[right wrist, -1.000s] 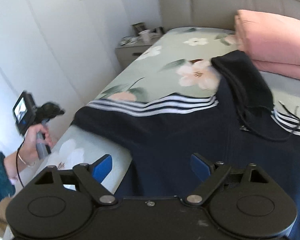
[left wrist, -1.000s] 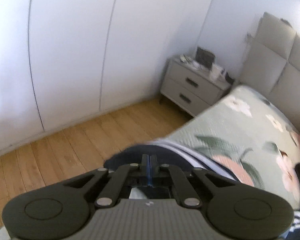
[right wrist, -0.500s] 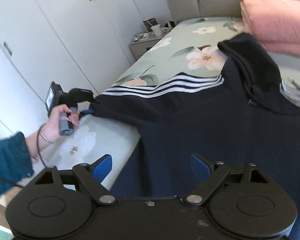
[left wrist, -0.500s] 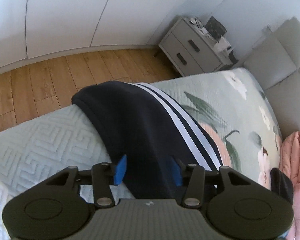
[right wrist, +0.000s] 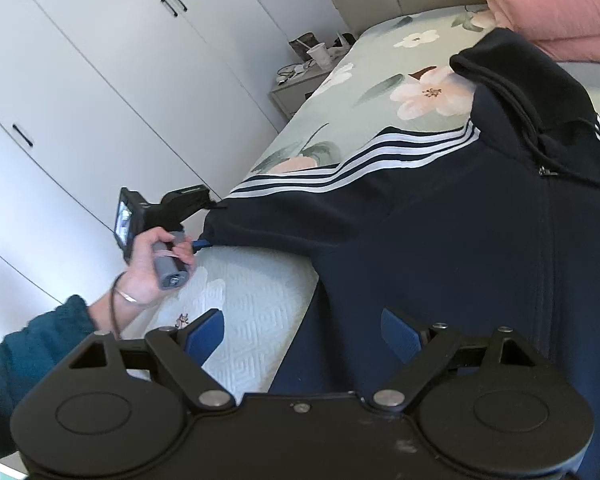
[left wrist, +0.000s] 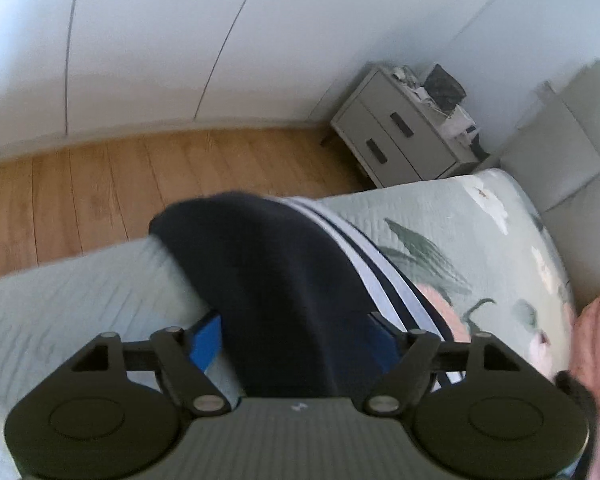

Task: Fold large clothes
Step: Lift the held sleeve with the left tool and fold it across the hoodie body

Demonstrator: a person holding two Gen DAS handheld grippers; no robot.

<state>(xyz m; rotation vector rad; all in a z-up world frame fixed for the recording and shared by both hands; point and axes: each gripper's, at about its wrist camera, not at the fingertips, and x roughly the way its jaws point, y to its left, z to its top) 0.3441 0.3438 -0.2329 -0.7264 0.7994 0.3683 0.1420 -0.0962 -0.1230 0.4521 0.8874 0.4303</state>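
A dark navy hooded jacket (right wrist: 440, 240) with white sleeve stripes lies spread on the bed, its hood (right wrist: 520, 80) toward the pillows. Its sleeve (left wrist: 284, 272) stretches to the bed's edge. My left gripper (left wrist: 296, 340) is open, jaws either side of the sleeve near the cuff; it also shows in the right wrist view (right wrist: 204, 244) at the sleeve end. My right gripper (right wrist: 300, 336) is open over the jacket's lower left hem, holding nothing.
The bed has a pale green floral quilt (right wrist: 380, 80). Pink pillows (right wrist: 540, 4) lie at the headboard. A grey nightstand (left wrist: 400, 140) with clutter stands beside the bed. White wardrobes (right wrist: 100, 80) and wood floor (left wrist: 100, 188) lie left.
My left gripper, shut a second ago, has opened and now straddles the sleeve laid on the bed. My right gripper stays open and has shifted slightly over the hem.
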